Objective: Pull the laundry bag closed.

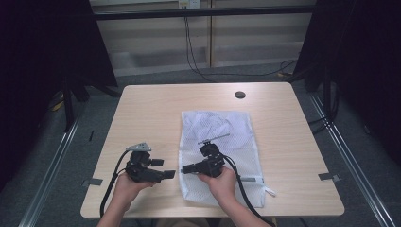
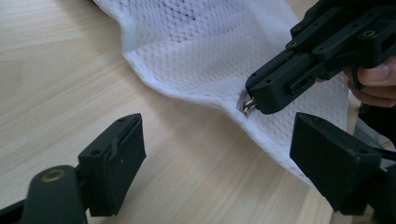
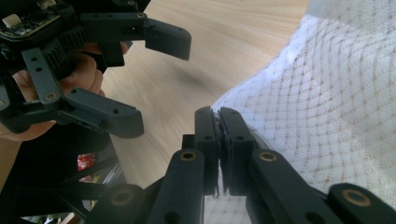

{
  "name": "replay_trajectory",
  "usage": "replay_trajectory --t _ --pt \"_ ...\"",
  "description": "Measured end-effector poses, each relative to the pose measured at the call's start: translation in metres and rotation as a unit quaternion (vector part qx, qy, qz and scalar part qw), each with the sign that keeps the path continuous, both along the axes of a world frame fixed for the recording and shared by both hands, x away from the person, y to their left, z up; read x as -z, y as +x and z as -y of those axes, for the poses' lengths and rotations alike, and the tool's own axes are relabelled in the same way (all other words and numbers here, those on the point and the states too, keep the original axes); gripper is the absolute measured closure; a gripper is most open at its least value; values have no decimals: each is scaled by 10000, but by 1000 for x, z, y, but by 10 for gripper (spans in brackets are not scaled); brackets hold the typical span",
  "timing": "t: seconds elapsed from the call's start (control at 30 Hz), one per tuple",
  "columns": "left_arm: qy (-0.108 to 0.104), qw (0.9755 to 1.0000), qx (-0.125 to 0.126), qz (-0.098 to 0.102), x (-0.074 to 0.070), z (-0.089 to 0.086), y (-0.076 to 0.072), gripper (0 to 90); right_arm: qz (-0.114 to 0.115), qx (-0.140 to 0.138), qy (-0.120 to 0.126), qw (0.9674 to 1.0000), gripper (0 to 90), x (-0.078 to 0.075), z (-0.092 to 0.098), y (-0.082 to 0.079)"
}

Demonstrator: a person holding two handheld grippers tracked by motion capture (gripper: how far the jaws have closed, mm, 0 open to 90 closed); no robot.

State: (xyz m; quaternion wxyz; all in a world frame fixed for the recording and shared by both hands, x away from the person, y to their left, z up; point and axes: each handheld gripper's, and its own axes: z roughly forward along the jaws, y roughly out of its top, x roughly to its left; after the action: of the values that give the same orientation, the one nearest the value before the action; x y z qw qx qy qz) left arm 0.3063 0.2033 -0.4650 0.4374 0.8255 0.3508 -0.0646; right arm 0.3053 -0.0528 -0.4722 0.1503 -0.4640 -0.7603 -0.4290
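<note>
High view, bag: a white mesh laundry bag (image 1: 220, 151) lies flat on the wooden table (image 1: 151, 109), right of centre, its near end by the front edge.
High view, tools: the left gripper (image 1: 166, 174) hovers over bare wood just left of the bag; the right gripper (image 1: 185, 169) points at the bag's near left edge.
Left gripper view, own jaws: spread wide, nothing between them, table beneath.
Left gripper view, other tool: the right gripper (image 2: 254, 100) is pinched on a small metal zipper pull (image 2: 247, 106) at the bag's hemmed edge (image 2: 196, 95).
Right gripper view, own jaws: pressed together (image 3: 219, 123) against the mesh (image 3: 327, 107); the pull itself is hidden between them.
Right gripper view, other tool: the left gripper (image 3: 140, 77) stands open, close by.
Risk, slip: the pull looks tiny and smooth; a sideways tug could pop it free.
Risk, drag: with no hold on the fabric, pulling would likely slide the whole bag instead of running the zipper.
Risk, snag: the left jaws closing late might catch loose mesh or bump the right tool.
</note>
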Motion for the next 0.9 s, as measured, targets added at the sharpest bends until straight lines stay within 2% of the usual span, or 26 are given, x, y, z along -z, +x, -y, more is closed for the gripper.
replay_trajectory --t 0.13,0.23,0.27,0.3,0.4,0.53,0.63,0.67,0.77,0.83,0.9 --pt "26 9998 141 -121 3 5 -1 252 37 23 -5 10000 866 -2 0 -1" --pt "59 9991 258 -317 6 9 -1 264 49 13 8 10000 866 -2 0 -1" --pt "16 9992 212 -347 7 11 -1 279 55 23 8 10000 866 -2 0 -1" --pt "17 9991 222 -362 7 12 -1 309 69 26 16 10000 866 -2 0 -1" --pt "-84 9987 256 -423 8 14 -1 322 83 32 26 10000 866 -3 0 -2" --pt "-56 9982 333 -504 9 18 -2 346 94 36 19 9999 866 -3 -1 -2" --pt "-77 9978 295 -596 10 20 -2 368 142 47 42 9999 866 -4 0 -2" --pt "-76 9979 281 -584 10 20 -2 382 205 39 41 9998 866 -4 0 -2" --pt "-130 9973 333 -634 11 21 -2 389 206 37 51 9998 866 -4 0 -2" --pt "-83 9972 410 -626 11 21 -1 395 207 41 52 9998 866 -4 0 -3" --pt "-78 9972 362 -646 11 24 -2 397 218 51 51 9997 866 -5 0 -3"
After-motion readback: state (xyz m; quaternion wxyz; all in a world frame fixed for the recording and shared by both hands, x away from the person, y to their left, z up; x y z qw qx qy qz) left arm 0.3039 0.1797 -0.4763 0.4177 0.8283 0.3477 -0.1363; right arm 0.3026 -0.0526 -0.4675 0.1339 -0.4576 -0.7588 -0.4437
